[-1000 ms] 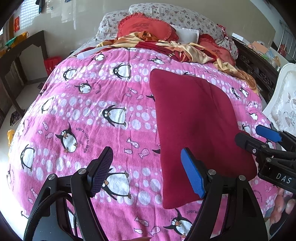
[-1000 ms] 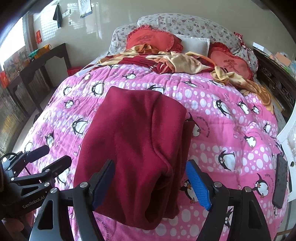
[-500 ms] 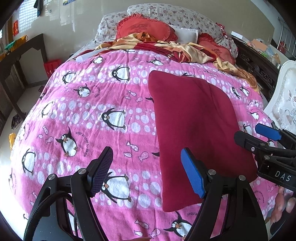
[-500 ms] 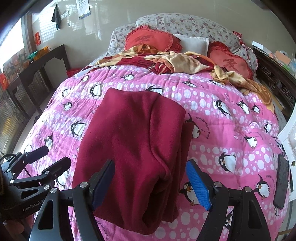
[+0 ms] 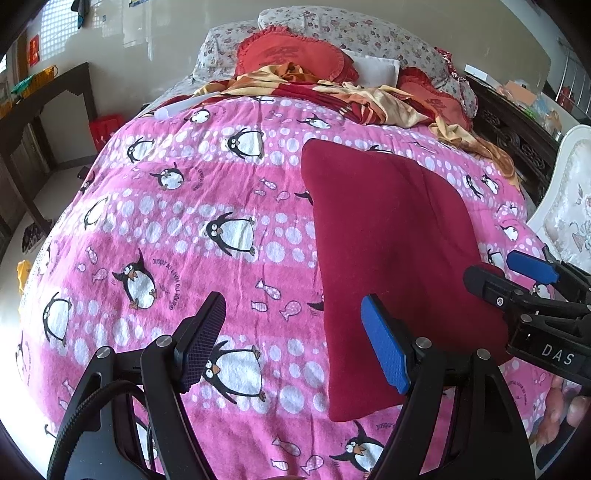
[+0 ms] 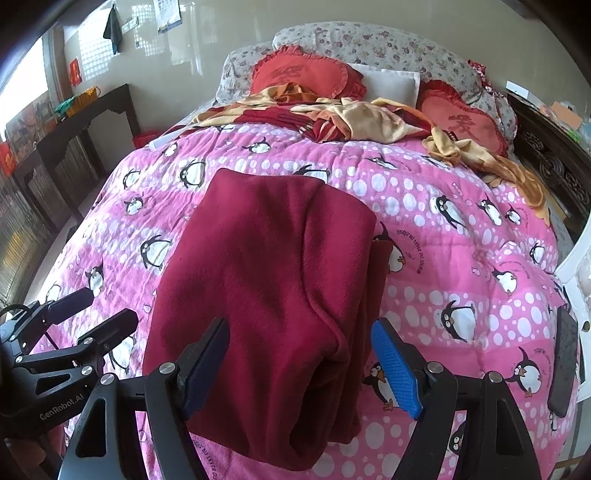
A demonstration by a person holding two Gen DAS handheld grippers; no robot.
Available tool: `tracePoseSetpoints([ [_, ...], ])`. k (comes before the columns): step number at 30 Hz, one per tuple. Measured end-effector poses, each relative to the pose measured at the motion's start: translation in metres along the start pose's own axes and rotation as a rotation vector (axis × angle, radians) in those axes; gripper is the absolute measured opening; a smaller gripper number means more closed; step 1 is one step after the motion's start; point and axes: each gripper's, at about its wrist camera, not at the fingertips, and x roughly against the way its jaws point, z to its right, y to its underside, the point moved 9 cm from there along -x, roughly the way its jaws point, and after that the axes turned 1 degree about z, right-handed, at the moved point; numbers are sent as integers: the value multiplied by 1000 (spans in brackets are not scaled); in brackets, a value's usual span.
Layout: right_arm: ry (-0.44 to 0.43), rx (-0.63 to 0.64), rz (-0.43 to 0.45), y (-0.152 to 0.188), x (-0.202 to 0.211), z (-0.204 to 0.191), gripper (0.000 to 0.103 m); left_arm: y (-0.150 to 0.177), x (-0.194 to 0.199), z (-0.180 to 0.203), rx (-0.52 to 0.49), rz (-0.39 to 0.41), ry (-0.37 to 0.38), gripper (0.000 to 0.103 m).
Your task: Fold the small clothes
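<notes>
Holding both your left gripper (image 5: 293, 341) and right gripper (image 6: 303, 369) open and empty, you've barely moved, so the folded maroon garment (image 6: 273, 280) lies unchanged, awaiting its next fold.

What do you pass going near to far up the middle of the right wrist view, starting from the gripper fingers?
right gripper, open → folded dark red garment → pink penguin blanket → crumpled gold and red cloth → white pillow → floral pillows → wall
</notes>
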Motion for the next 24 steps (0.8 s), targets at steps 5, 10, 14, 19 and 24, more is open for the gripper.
tracePoseSetpoints([
  [5, 0, -2, -1, 0, -1, 0, 77, -1, 1, 0, 0, 4, -6, 76],
  [10, -1, -7, 3, -1, -1, 0, 77, -2, 1, 0, -6, 7, -7, 76],
  [14, -1, -13, 6, -2, 0, 2, 77, -4, 1, 4, -19, 7, -9, 76],
  [19, -2, -16, 9, -3, 0, 4, 77, -8, 1, 10, -37, 13, -11, 76],
  [24, -4, -27, 9, -3, 0, 9, 77, -13, 0, 17, -50, 20, -13, 76],
])
